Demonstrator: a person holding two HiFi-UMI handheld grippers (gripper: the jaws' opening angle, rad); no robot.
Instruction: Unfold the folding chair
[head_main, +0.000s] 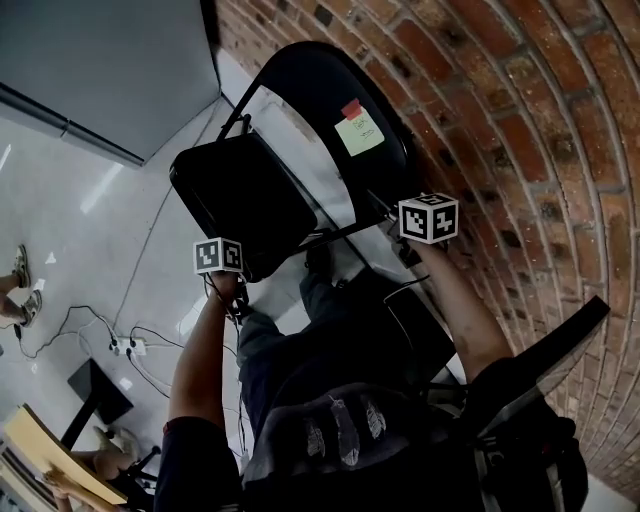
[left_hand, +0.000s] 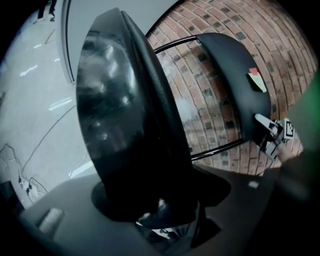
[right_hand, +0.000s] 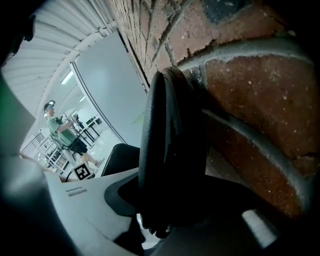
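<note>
The black folding chair (head_main: 300, 160) stands close against the brick wall (head_main: 520, 130), and by my reading it is only part of the way open. Its seat (head_main: 245, 205) has swung out from the backrest (head_main: 320, 90) so that a wedge of pale floor (head_main: 90, 200) and wall shows between them, but the seat is steeply tilted rather than level. Judging from that, the opening has begun, and what is left is to bring the seat down flat and set the chair squarely on its legs, which are hidden here. The left gripper (head_main: 238, 290) is closed on the near edge of the seat (left_hand: 120, 125), whose dark panel rises straight up from between its jaws. The right gripper (head_main: 392, 222) grips the side edge of the backrest (right_hand: 170, 150), where a sticky note (head_main: 358, 130) sits higher on the panel. Both contact spots are very dark, so how firmly the pads bite is hard to say, though each panel plainly fills the jaw gap. Both forearms reach forward and downward, the left one (head_main: 200, 360) toward the seat and the right one (head_main: 460, 310) along the wall, with the grippers well apart.
</note>
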